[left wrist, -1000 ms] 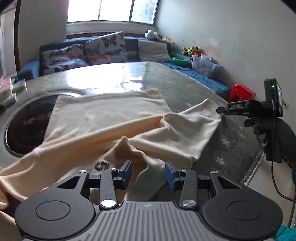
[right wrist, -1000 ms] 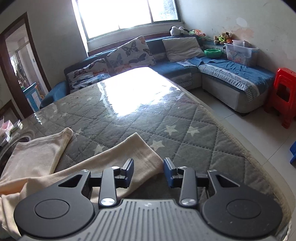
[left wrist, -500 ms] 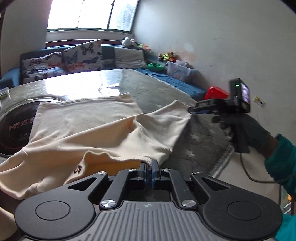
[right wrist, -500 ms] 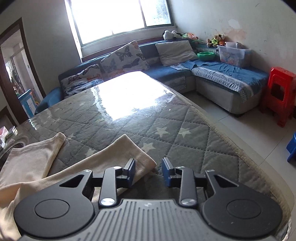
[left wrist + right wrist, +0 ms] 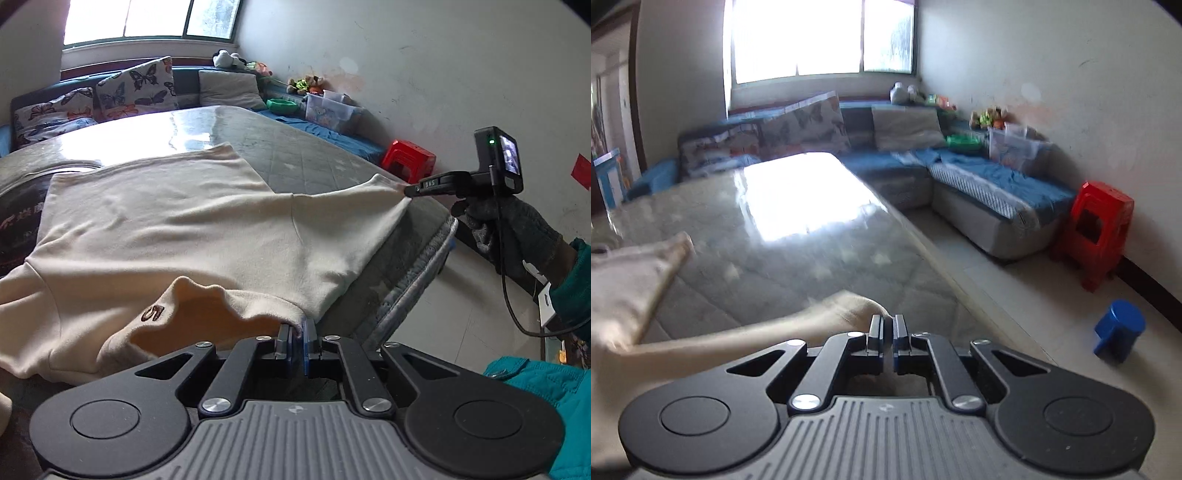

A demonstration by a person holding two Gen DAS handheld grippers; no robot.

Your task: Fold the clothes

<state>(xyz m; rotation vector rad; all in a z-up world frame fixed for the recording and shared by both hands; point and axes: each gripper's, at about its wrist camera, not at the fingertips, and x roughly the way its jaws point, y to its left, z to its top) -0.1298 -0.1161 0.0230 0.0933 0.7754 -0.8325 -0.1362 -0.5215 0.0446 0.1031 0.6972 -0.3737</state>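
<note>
Two stools, red stool (image 5: 1097,236) and blue stool (image 5: 1120,329), stand beside the table (image 5: 798,206).

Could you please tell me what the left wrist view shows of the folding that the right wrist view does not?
Only the left wrist view shows the brown "5" mark, the gloved right hand, and the left gripper shut on the cream garment's near hem.

Only the right wrist view shows the blue stool and the right gripper close up, shut on a garment corner.

Both show the garment, the quilted table, the red stool and the sofa.
</note>
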